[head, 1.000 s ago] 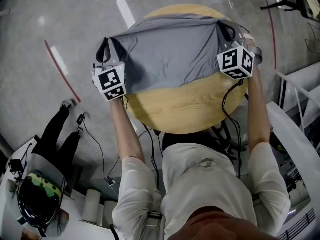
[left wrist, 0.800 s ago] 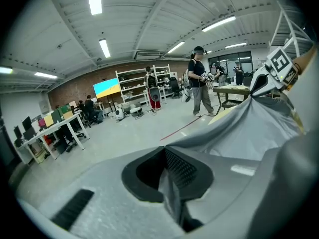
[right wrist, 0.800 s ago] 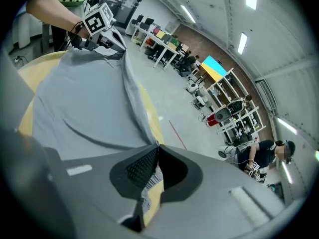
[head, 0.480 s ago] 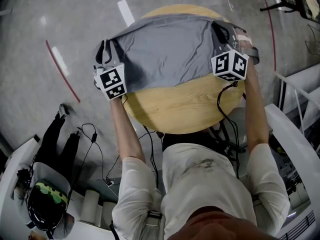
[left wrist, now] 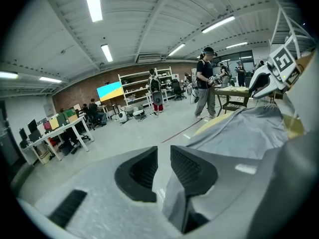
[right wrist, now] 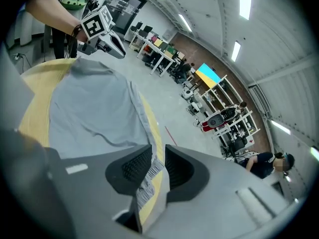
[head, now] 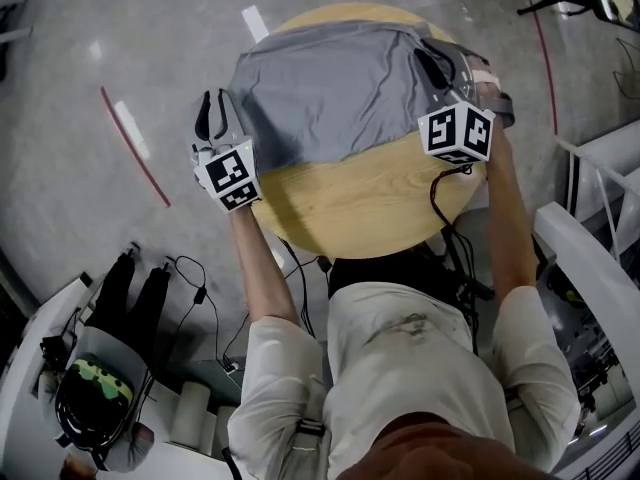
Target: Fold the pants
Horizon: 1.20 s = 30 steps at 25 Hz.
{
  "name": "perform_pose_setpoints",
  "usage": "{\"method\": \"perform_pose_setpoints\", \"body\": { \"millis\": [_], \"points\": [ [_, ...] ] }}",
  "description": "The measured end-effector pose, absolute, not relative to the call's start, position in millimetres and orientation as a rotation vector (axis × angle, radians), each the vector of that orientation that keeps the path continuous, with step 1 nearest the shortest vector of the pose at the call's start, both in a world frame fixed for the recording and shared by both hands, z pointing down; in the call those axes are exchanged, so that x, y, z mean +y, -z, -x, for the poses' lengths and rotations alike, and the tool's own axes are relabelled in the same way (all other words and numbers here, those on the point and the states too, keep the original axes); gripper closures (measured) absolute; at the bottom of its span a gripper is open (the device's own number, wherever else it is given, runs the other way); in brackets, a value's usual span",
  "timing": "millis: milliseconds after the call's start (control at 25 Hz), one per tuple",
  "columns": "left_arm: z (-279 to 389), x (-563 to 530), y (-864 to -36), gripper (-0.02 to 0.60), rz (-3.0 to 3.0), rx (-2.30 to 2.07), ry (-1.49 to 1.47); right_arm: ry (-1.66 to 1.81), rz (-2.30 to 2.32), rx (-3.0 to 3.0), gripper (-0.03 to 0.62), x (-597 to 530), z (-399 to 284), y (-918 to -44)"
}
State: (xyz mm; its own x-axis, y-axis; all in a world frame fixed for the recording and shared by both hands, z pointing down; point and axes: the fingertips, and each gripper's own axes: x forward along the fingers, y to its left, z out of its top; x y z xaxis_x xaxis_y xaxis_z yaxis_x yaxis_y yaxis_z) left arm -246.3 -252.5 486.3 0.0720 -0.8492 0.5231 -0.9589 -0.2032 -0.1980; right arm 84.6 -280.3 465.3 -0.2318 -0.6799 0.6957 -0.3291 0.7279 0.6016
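Jaws of 2 grippers just spread: left gripper [left wrist: 163,167] empty, right gripper [right wrist: 158,166] straddling 1 pants [head: 330,93] edge.

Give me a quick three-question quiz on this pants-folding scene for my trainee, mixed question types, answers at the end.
1. True or false: the grey pants hang wholly off the round wooden table.
2. Pick one: between the right claw's jaws sits A) nothing, B) a striped fabric edge, C) a cable.
3. Fill in: between the left claw's jaws only the ___ shows.
Key: 1 false, they lie on it. 2 B; its jaws have just been opening, pads not pressing. 3 floor; its jaws have also just been opening, nothing between them.
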Motion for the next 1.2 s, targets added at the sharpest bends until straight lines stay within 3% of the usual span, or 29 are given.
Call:
{"method": "perform_pose_setpoints", "body": {
  "millis": [760, 1200],
  "points": [
    [160, -163, -395, 0.497, -2.194, -1.926, -0.693, 0.417, -0.882, -1.968, 0.496, -212, -129, -409],
    [56, -139, -398, 0.492, -2.308, -1.737, -0.627, 0.351, -0.885, -1.992, 0.491, -184, -173, -421]
  ]
}}
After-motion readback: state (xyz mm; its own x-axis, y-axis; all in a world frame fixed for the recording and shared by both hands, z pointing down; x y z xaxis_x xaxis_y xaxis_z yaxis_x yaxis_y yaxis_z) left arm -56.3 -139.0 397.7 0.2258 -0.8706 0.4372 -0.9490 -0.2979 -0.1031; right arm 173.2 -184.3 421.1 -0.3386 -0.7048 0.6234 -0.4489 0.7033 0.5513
